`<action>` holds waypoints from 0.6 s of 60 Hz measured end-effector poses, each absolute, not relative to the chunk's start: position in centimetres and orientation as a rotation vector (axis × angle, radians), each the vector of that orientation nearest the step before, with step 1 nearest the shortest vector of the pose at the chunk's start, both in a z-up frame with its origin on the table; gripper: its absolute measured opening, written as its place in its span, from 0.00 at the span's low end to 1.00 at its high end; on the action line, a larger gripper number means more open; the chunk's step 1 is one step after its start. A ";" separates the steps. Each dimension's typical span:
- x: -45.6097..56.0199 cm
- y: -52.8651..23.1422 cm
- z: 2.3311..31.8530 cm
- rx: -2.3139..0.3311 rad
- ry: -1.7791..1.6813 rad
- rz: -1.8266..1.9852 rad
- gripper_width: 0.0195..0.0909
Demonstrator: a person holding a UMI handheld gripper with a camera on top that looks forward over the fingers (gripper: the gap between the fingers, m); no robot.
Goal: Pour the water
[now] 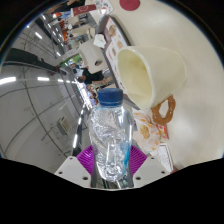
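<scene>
1. Claw (108, 163) fingers, with their magenta pads (88, 157), press on both sides of a clear plastic water bottle (111, 135), which I judge to be clamped around its lower body and carried tilted off the level.

2. Blue cap (110, 96) is on the bottle, pointing away from me toward a cream-coloured cup (136, 75) that lies just beyond it; the cup's open mouth faces the bottle.

3. Handling, as I judge it: the bottle is thin-walled and ribbed, so it will give and crackle under a hard squeeze and is slick where wet. With water inside, its weight will shift as it tips. I would hold at the ribbed middle, where the wall is stiffest, rather than at the shoulder or neck. No water can leave until the cap comes off.

4. Cup looks rigid and light, likely to slide if nudged by the bottle's neck.

5. Pale cream surface (190, 50) carries the cup, with a pretzel-like snack (163, 110) and what seems a printed wrapper (150, 135) near the bottle's side.

6. Room beyond is a large bright hall with strip lights in the ceiling, glazed or metal railings, and people (90, 72) standing some way off; details there are too small to tell.
</scene>
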State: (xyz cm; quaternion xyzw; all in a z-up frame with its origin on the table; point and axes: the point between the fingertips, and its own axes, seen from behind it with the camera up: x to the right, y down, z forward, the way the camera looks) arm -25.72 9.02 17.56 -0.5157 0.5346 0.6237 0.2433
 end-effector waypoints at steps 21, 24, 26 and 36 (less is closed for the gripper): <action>-22.8 8.9 20.1 -1.749 0.981 1.343 0.30; -20.4 8.9 21.7 -1.796 0.813 1.176 0.30; -19.2 9.0 23.2 -1.811 0.708 1.065 0.30; -9.8 9.8 27.5 -1.797 0.350 0.588 0.30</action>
